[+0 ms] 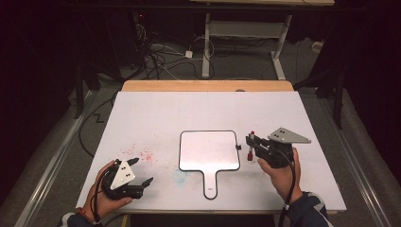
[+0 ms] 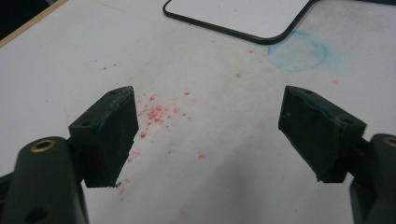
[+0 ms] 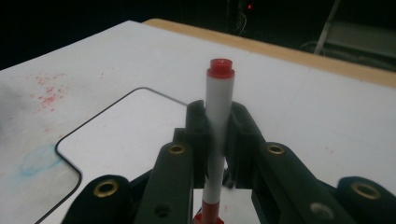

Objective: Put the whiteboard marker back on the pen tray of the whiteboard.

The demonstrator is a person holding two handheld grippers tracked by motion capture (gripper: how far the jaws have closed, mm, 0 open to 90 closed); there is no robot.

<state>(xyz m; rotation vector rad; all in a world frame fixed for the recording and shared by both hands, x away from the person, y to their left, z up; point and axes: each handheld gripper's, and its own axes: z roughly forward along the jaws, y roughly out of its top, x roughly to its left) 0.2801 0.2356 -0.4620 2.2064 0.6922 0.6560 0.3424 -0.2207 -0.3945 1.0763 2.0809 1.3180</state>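
Marker [image 3: 218,126], red-capped with a white barrel, stands upright between the jaws of the right gripper [image 1: 251,145], which are clamped onto its middle; the red end sticks up above them. From where I stand, the small whiteboard [image 1: 208,150] with its black rim and handle lies just to the left of that gripper, its right edge close by the marker. The left gripper [image 1: 141,171] rests low over the table [image 1: 156,111] on the near side, jaws spread wide and holding nothing, with a scatter of red specks [image 2: 156,114] directly ahead of it and a faint blue smudge [image 2: 297,50] farther ahead, at the corner of the board.

I'd judge the marker is picked up and ready, but the writing hasn't begun: the board looks blank. The next move likely calls for freeing the tip, perhaps with the idle left gripper pulling the cap, then bringing the marker over the board.
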